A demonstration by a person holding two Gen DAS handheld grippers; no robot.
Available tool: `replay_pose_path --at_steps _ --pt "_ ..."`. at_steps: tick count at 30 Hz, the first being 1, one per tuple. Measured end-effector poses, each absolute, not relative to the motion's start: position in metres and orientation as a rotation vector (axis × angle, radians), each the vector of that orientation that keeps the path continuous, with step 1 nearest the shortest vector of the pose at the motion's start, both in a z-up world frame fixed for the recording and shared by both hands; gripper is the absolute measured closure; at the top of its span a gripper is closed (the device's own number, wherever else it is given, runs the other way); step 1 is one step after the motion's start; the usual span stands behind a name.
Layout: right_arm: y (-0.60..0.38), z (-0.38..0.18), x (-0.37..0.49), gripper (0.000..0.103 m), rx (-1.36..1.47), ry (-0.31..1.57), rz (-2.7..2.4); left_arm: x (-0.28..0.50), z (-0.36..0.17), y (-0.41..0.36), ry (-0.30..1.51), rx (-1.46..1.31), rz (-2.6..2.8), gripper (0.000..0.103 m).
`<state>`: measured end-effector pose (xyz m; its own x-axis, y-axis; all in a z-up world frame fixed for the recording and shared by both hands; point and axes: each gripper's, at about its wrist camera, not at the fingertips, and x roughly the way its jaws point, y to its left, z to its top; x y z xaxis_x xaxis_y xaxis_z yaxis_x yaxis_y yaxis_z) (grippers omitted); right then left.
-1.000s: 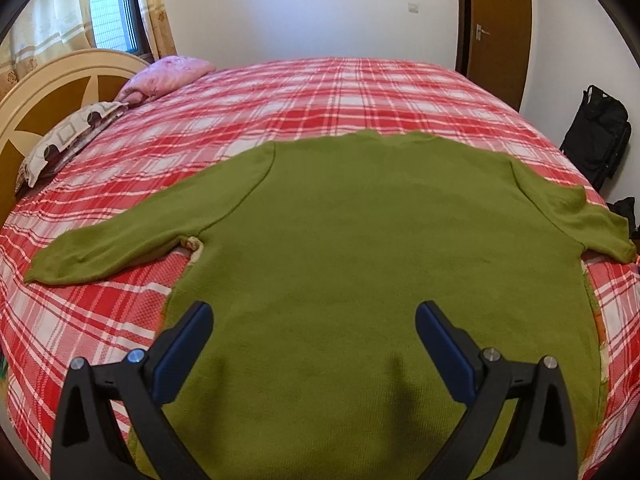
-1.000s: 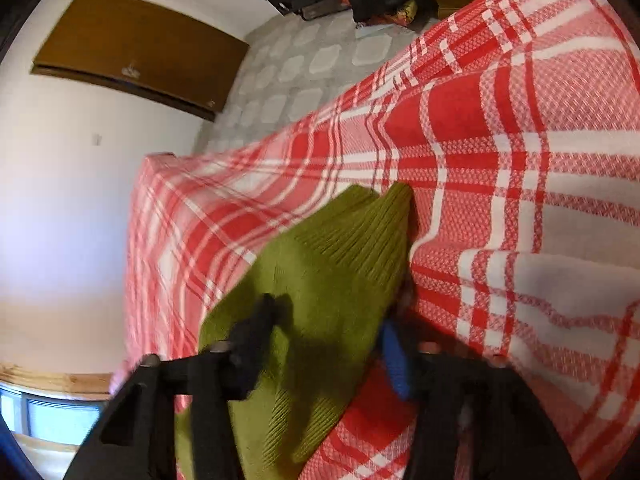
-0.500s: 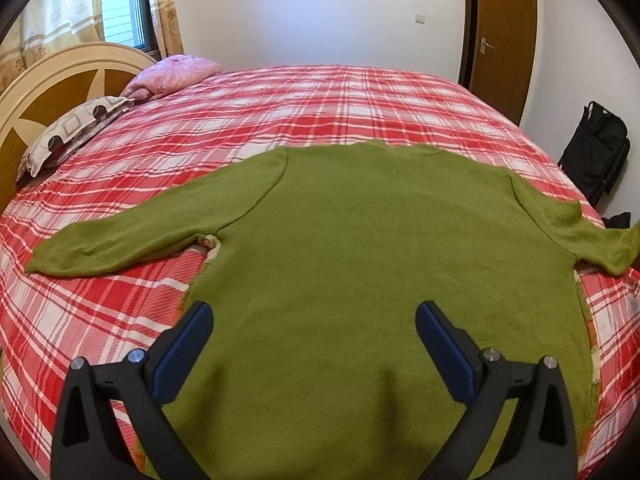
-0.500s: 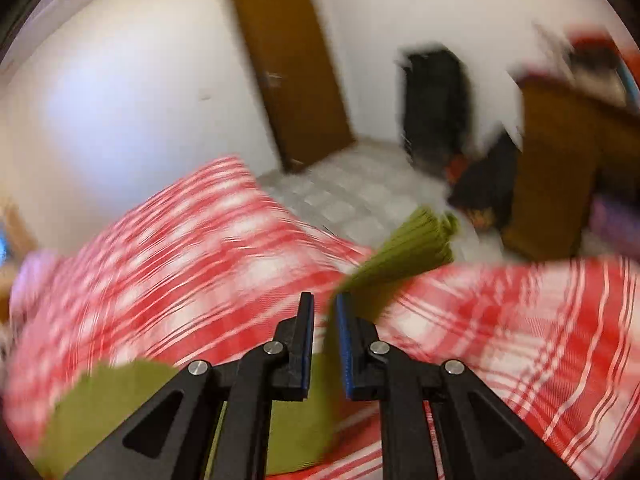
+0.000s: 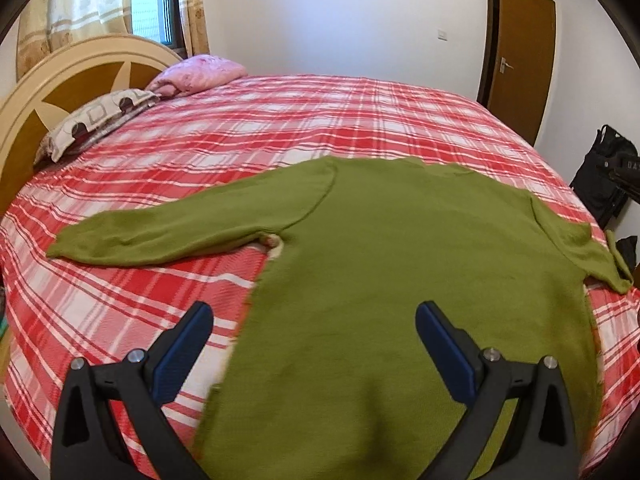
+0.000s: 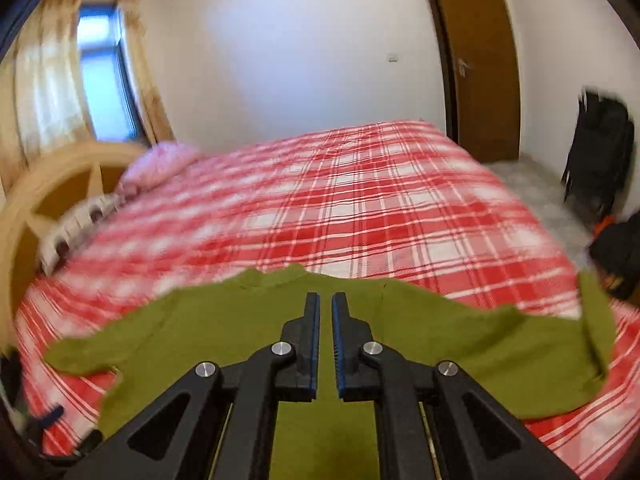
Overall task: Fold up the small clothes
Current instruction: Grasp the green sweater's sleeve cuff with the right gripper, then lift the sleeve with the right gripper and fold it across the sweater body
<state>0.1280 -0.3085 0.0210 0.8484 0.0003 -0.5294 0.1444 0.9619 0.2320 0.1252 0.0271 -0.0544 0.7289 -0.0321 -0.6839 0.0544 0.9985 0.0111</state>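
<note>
Olive-green knitted sweater lies spread flat on the red-and-white plaid bed, ahead of and below both jaws, ready for folding. Left gripper: jaws wide, hovering above hem. Right gripper: jaws narrow, nothing between them.

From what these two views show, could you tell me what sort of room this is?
Most likely a home bedroom: a large bed under a red plaid cover, a wooden headboard with pillows against it, and a curtained window.
</note>
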Motion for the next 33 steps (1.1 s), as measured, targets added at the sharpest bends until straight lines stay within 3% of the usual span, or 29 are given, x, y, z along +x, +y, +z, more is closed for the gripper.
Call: replay_pose_path --at_steps 4,6,8,10,13,18,21,23,24,31,33 --pt "-0.376 0.022 0.111 0.096 0.418 0.538 -0.194 0.13 -0.062 0.035 0.779 0.012 -0.041 0.0" --pt "-0.416 0.019 0.106 0.086 0.466 0.585 -0.224 0.136 -0.068 0.034 0.814 -0.012 -0.049 0.0" --pt "-0.462 0.01 0.095 0.036 0.573 0.624 -0.239 0.139 -0.073 0.031 0.841 -0.029 -0.065 0.0" --pt "-0.509 -0.002 0.079 0.027 0.732 0.591 -0.249 0.141 -0.075 0.024 0.852 -0.029 -0.075 0.0" --pt "-0.554 -0.014 0.06 0.027 0.817 0.587 -0.354 0.139 -0.075 0.01 0.851 0.008 -0.095 0.0" --pt "-0.585 -0.03 0.077 0.029 0.651 0.705 -0.492 0.137 -0.073 -0.005 0.838 0.076 -0.107 0.0" --pt "-0.589 -0.042 0.1 0.04 0.573 0.766 -0.505 0.137 -0.073 -0.007 0.83 0.091 -0.091 0.0" --pt "-0.59 -0.051 0.119 0.059 0.532 0.813 -0.502 0.138 -0.075 -0.009 0.842 0.095 -0.083 0.0" --pt "-0.59 -0.056 0.125 0.063 0.522 0.839 -0.498 0.14 -0.076 -0.009 0.849 0.099 -0.078 0.0" --pt "-0.599 -0.084 0.133 0.066 0.457 0.881 -0.594 0.142 -0.077 -0.009 0.855 0.106 -0.059 0.0" --pt "-0.6 -0.082 0.132 0.093 0.44 0.901 -0.599 0.144 -0.078 -0.009 0.863 0.103 -0.062 0.0"
